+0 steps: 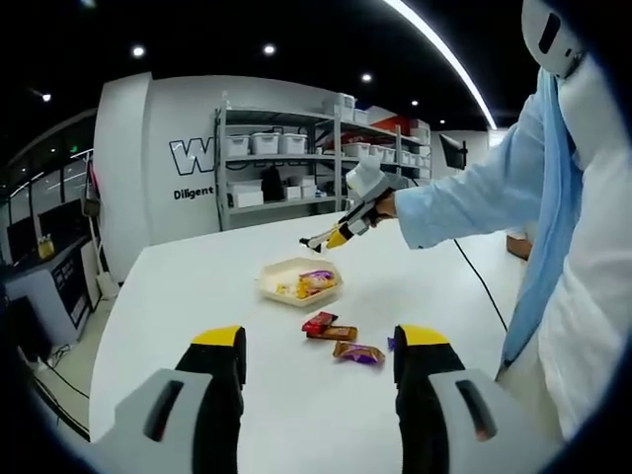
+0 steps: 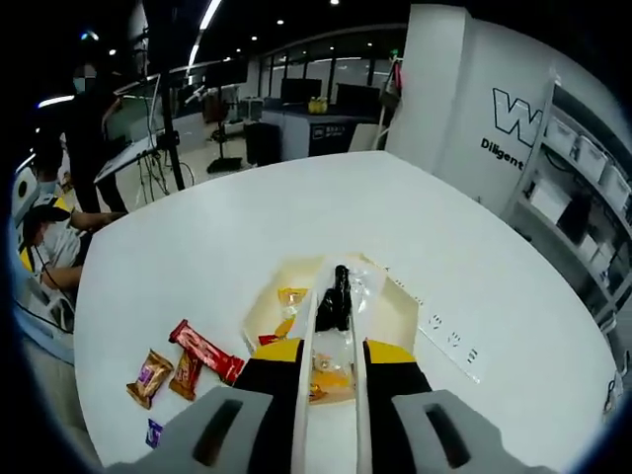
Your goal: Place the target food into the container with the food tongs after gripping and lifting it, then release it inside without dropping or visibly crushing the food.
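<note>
A cream container (image 1: 281,272) sits mid-table with several wrapped snacks in it. In front of it lie loose packets: a red one (image 1: 319,321), a brown one (image 1: 334,334) and an orange-purple one (image 1: 358,353). My left gripper (image 1: 321,344) hovers low and open, short of them. My right gripper (image 1: 343,233), held by a person's hand, is shut on the food tongs (image 1: 314,242) above the container's far side. In the right gripper view the right gripper (image 2: 336,352) squeezes the tongs (image 2: 339,286); their black tips meet over the container (image 2: 400,311). Whether the tips hold food I cannot tell.
A person in a white and blue sleeve (image 1: 464,197) stands at the table's right. A black cable (image 1: 479,281) runs across the table. Loose packets (image 2: 202,354) lie left of the container. Shelves with bins (image 1: 286,158) stand behind; people and desks (image 2: 59,217) lie beyond the table edge.
</note>
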Motion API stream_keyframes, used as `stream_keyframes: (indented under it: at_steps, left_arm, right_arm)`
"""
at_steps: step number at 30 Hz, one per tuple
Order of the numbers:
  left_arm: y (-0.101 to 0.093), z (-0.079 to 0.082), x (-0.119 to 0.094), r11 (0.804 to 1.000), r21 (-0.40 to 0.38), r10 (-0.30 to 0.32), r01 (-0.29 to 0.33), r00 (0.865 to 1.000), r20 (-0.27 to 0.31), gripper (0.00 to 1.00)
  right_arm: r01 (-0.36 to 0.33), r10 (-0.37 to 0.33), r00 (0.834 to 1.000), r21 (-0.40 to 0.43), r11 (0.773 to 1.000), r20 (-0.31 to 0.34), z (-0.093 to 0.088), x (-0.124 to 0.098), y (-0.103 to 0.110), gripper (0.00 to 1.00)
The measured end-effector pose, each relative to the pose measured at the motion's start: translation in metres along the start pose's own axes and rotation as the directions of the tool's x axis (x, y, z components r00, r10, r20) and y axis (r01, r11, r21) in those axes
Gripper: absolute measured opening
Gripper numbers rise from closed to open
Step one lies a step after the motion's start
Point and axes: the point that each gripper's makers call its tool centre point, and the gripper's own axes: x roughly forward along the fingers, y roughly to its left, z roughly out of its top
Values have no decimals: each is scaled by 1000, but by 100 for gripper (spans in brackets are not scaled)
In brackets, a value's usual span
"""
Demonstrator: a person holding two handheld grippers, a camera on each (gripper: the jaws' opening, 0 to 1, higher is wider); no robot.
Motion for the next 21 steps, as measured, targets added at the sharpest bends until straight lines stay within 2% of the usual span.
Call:
stream_keyframes:
  at_steps: [1,2,4,9,14,18,21]
  left_arm:
    - [1,0,0,1000,0,1,-1,1000,0,59]
    - [1,0,0,1000,-1,2,-2,1000,-1,58]
    - [1,0,-1,1000,0,4,-4,1000,-1,59]
    - [1,0,-1,1000,-2,7,-7,1000,0,59]
    - [-2,0,1,1000,1,0,0,1000,0,59]
    - [-4,1,2,1000,4,-6,6,1000,2,58]
    - [-6,2,3,1000,7,-10,10,1000,4,58]
  right_arm:
    - [-6,6,1000,6,1000,-7,0,1,0,18]
    - [20,-19,1000,-10,1000,22,4,-1,-1,19]
    - [-7,7,1000,35,999,10,3,-1,3,19]
    - [0,0,1000,10,1000,17,2,-5,4,19]
    - [-10,10,1000,6,1000,11,-6,-12,15,19]
    - [-16,16,1000,4,1000,8,-13,-9,12,19]
    - [-22,22,1000,6,1000,3,-19,-13,19,19]
